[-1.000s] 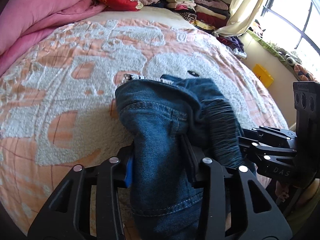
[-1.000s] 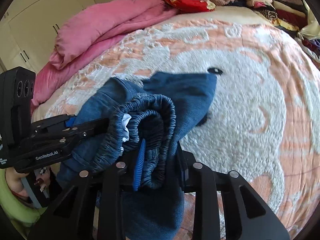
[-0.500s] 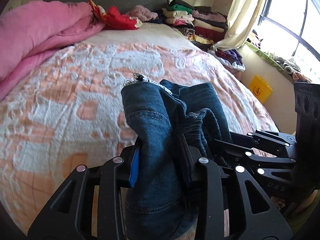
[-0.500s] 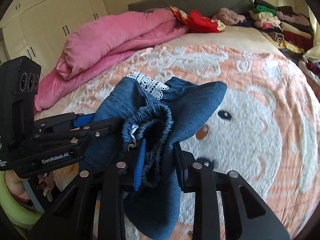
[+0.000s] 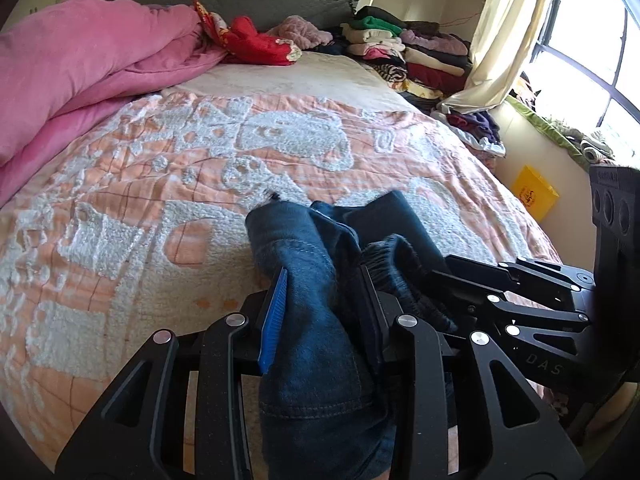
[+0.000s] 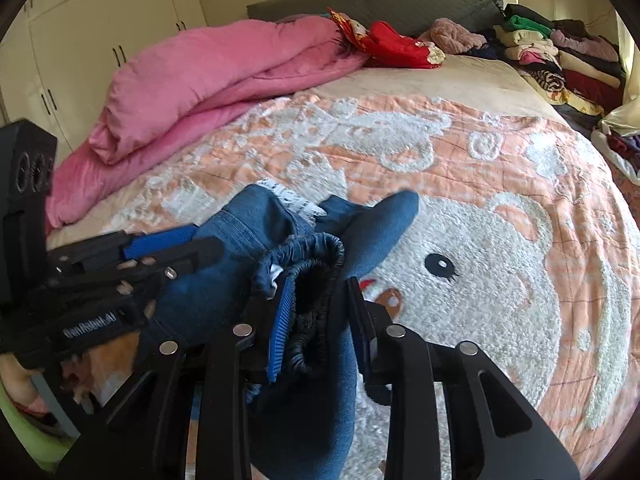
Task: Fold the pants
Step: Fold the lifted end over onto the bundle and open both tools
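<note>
The blue denim pants [image 5: 316, 340] hang bunched between both grippers above the near edge of the bed. My left gripper [image 5: 324, 280] is shut on the denim at one side of the waist. My right gripper [image 6: 316, 286] is shut on the gathered elastic waistband [image 6: 316, 252]. The pants [image 6: 304, 412] hang down below the fingers. A white lace trim [image 6: 294, 200] shows at the far fold. The right gripper [image 5: 452, 268] shows at the right of the left wrist view, and the left gripper [image 6: 192, 242] at the left of the right wrist view.
The bed has a peach and white patterned blanket [image 5: 200, 168]. A pink duvet [image 5: 80, 72] lies along its left side. Red clothes [image 5: 256, 42] and stacks of folded clothes [image 5: 400, 52] sit at the head. A yellow bag [image 5: 534, 194] stands on the floor at right.
Both grippers have lifted the pants up and tilted toward the head of the bed; more of the headboard and room shows now. Both grips stay shut on the denim.
</note>
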